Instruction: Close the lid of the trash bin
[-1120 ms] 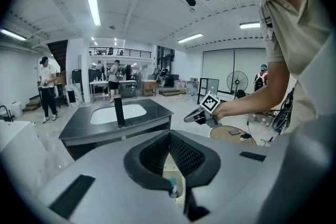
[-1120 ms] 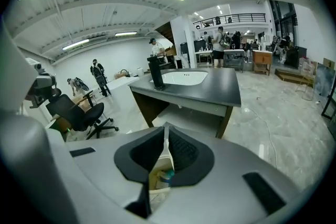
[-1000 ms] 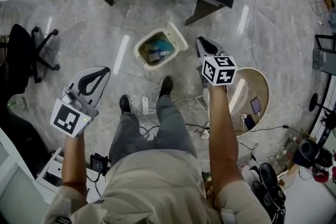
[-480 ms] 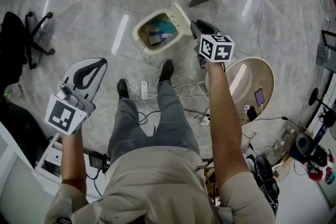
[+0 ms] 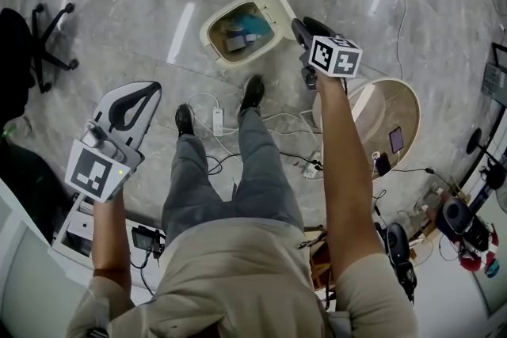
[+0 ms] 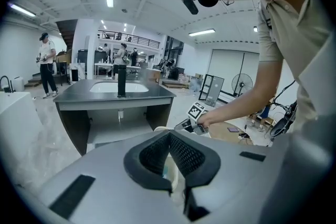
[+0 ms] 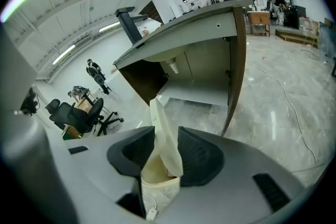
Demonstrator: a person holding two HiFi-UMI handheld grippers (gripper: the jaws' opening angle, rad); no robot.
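Marble floor: your right arm reaches down at the bin. Its hand-held gripper has just spread, raised lid between the jaws. Left hand-held gripper is pressed together.

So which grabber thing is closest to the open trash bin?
The right gripper, right beside the raised lid of the cream trash bin. The left gripper hangs much farther back from it.

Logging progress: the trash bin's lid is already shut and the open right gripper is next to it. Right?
No. The lid is not shut: the head view shows it tipped up, with rubbish visible inside the trash bin. The right gripper is indeed open next to it; its jaws have just been opening, and the lid stands between them, ungripped.
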